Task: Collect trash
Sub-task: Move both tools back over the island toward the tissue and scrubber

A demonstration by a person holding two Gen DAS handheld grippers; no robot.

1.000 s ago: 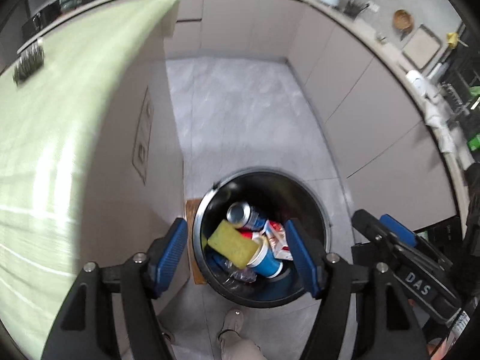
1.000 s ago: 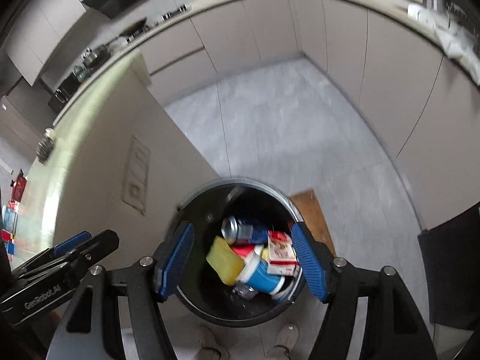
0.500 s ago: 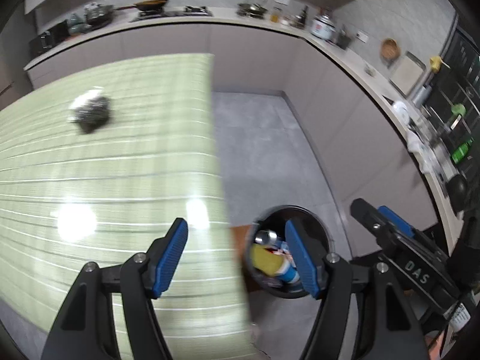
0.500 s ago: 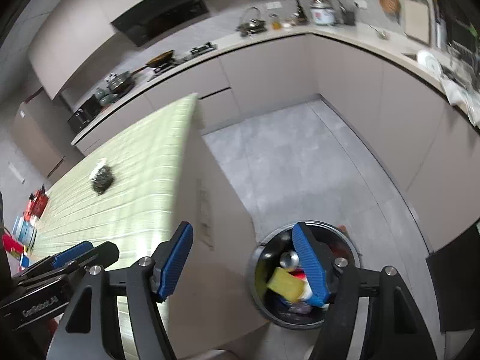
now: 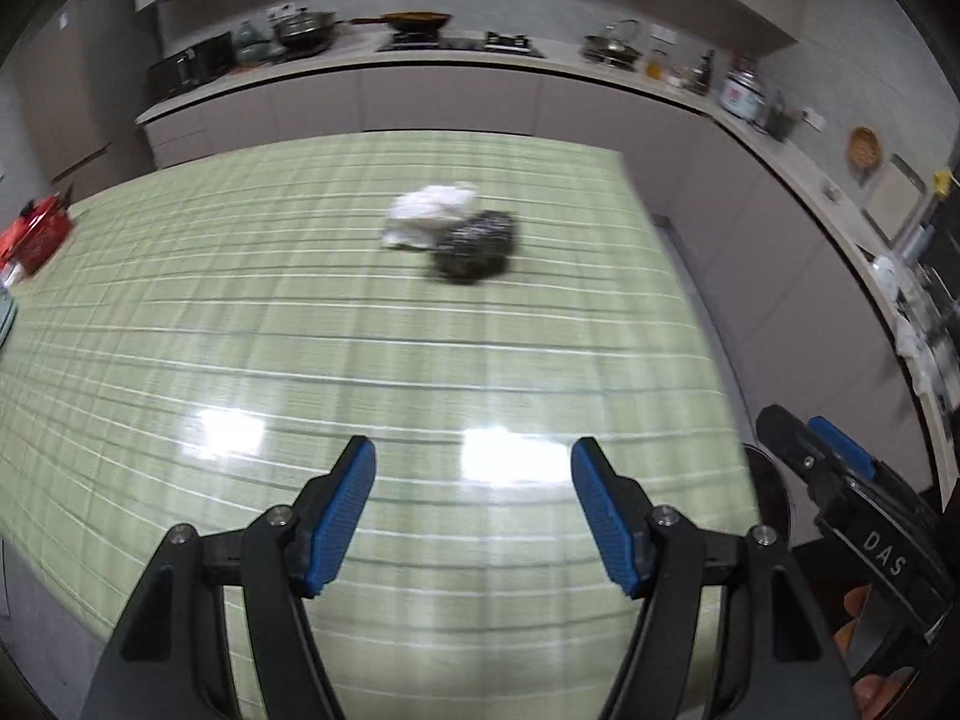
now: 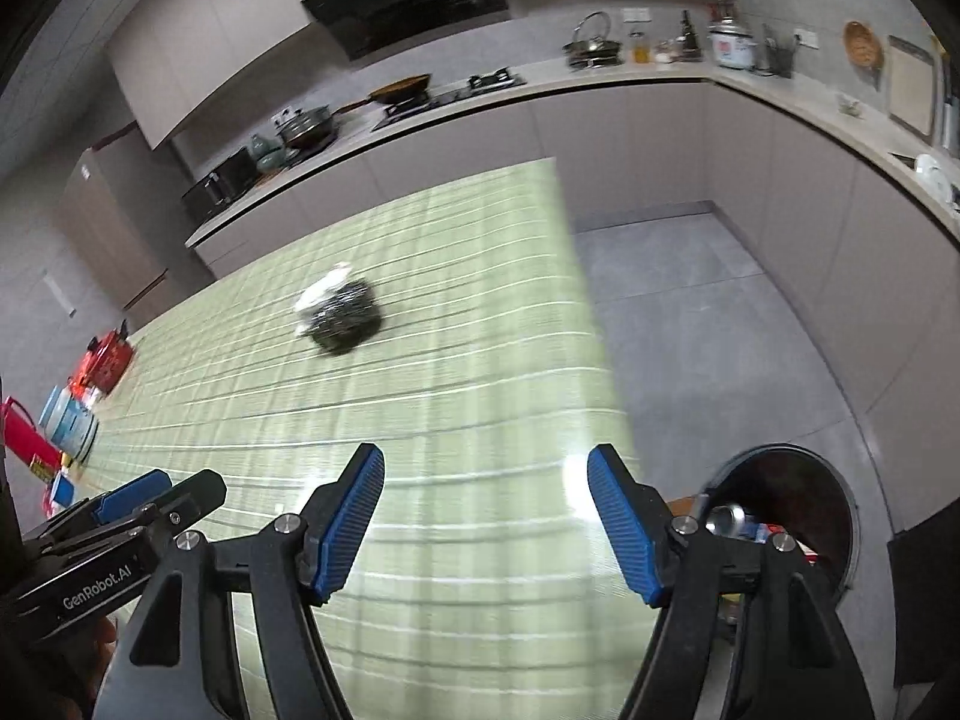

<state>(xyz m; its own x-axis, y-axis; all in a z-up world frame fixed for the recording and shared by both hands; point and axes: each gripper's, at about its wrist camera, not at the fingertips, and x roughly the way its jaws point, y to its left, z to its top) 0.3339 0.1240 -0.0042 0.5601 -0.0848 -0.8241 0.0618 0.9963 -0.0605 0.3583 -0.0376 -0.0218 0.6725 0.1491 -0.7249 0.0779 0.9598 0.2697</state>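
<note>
On the green striped table (image 5: 300, 330) lie a crumpled white wad (image 5: 429, 216) and, touching it, a dark shiny scouring ball (image 5: 477, 246). Both are blurred. My left gripper (image 5: 474, 510) hovers open over the near part of the table, well short of them, with nothing between its blue pads. My right gripper (image 6: 486, 528) is also open and empty above the table's right edge. In its view the ball (image 6: 345, 315) partly hides the wad (image 6: 324, 291). The black trash bin (image 6: 840, 498) stands on the floor at lower right, with a can (image 6: 726, 519) and other trash inside.
Red packets (image 6: 105, 360) and a tin (image 6: 66, 420) sit at the table's left end. Grey cabinets and a worktop with pans (image 5: 414, 18) ring the room. Grey floor (image 6: 690, 312) lies between the table and the cabinets. Each gripper shows in the other's view (image 5: 840, 492) (image 6: 120, 516).
Both grippers have swung up and away from above the bin to over the table. The bin slid to the lower right, and the wad and ball came into view.
</note>
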